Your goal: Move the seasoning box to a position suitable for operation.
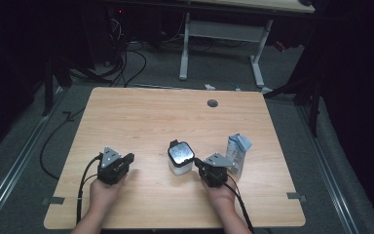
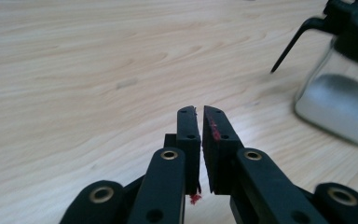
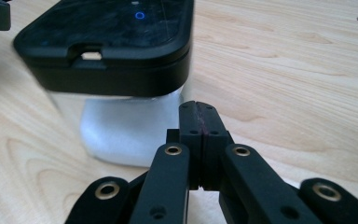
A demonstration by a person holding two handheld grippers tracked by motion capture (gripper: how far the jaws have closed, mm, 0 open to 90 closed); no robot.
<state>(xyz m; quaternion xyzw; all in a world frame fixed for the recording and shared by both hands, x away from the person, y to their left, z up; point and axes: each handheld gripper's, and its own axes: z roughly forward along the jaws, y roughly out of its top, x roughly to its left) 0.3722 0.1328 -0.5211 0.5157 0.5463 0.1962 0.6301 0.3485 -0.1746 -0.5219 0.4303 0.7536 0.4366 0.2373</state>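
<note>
Black-lidded clear square container [image 1: 180,157] being flanked on wooden tabletop [image 1: 151,117]: right hand-held gripper [image 3: 200,112] clenched empty beside it, left hand-held gripper [image 2: 199,114] barely parted, nothing grasped, approach being readied.

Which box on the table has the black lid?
The clear container in the middle, between both grippers. The carton at the right is blue-white with an opened top.

The desk [image 1: 146,117] is pale wood with a wavy brown grain. On it, the container [image 1: 180,158] has a glossy black lid over a frosted white body, and the carton [image 1: 237,152] is light blue and white. Each hand-held gripper [image 2: 199,112] is matte black with brass-coloured rivets, and red flecks mark the left one's pads [image 2: 214,133].
</note>
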